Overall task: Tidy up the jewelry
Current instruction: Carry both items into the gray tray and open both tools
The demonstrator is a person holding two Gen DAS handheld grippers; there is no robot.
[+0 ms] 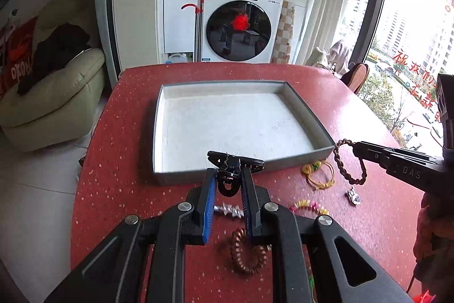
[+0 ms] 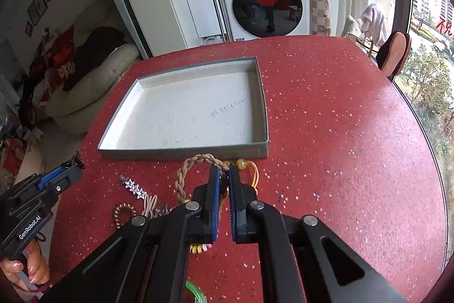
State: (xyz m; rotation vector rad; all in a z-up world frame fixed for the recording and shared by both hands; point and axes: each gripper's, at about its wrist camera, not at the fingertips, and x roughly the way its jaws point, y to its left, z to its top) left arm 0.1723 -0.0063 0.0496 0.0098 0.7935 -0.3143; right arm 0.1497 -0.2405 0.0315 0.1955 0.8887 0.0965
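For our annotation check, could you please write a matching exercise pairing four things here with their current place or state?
Things:
1. black hair clip
2. braided brown bracelet
3. grey tray
4. copper spiral hair tie

States:
A. lying on the red table
B. held in the right claw
C. nothing inside
D. held in the left claw

Pairs: 1-D, 2-B, 3-C, 4-A

Black tongs (blue pads); silver screws

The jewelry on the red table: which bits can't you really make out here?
- Coiled brown hair tie: left wrist view, blurred, partly behind the left hand-held gripper.
- Green piece: right wrist view, cut by the bottom edge.
- Writing in the grey tray: too small.
- Beaded bracelet: mostly under the right hand-held gripper.
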